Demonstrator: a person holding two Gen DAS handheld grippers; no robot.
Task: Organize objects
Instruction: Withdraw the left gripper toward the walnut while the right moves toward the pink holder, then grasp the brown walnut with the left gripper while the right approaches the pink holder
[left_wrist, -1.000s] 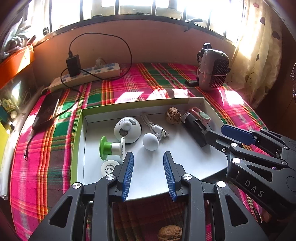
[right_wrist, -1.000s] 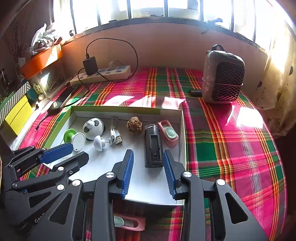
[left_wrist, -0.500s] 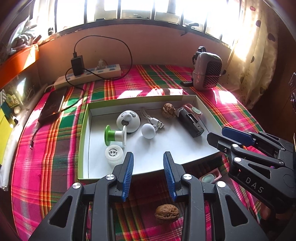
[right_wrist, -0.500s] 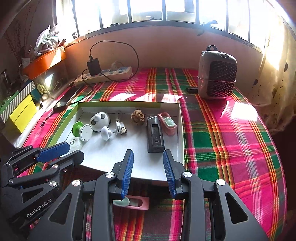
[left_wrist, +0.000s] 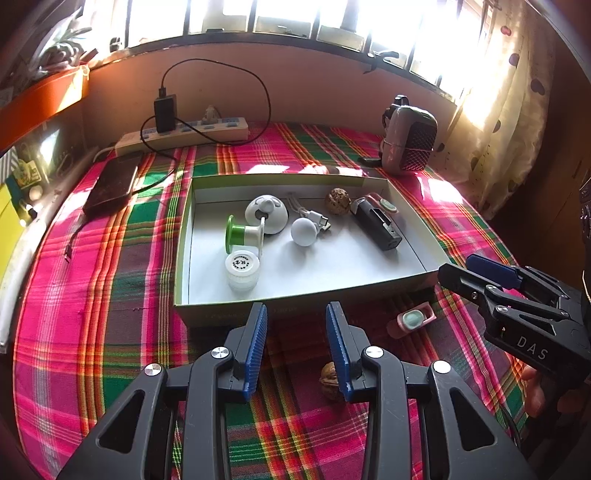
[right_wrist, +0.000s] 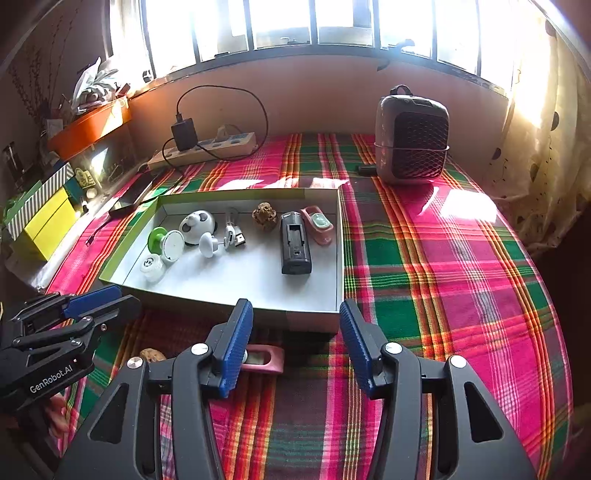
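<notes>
One shallow white cardboard box with green rim (left_wrist: 295, 299) holds seven things. There are two brown wrinkled walnuts: one in the box (left_wrist: 337, 201), one by the left claw (left_wrist: 296, 347) on the right (left_wrist: 330, 380). There are two pink oval cases: one boxed (right_wrist: 317, 224), one beside the right claw (right_wrist: 295, 332) (right_wrist: 263, 359).

Window (right_wrist: 280, 22): barred, bright, straight ahead of me
Wall (right_wrist: 317, 92): plain, beneath it
Curtain (left_wrist: 506, 92): spotted, on my right
Table (right_wrist: 461, 258): plaid cloth, sun patches
</notes>
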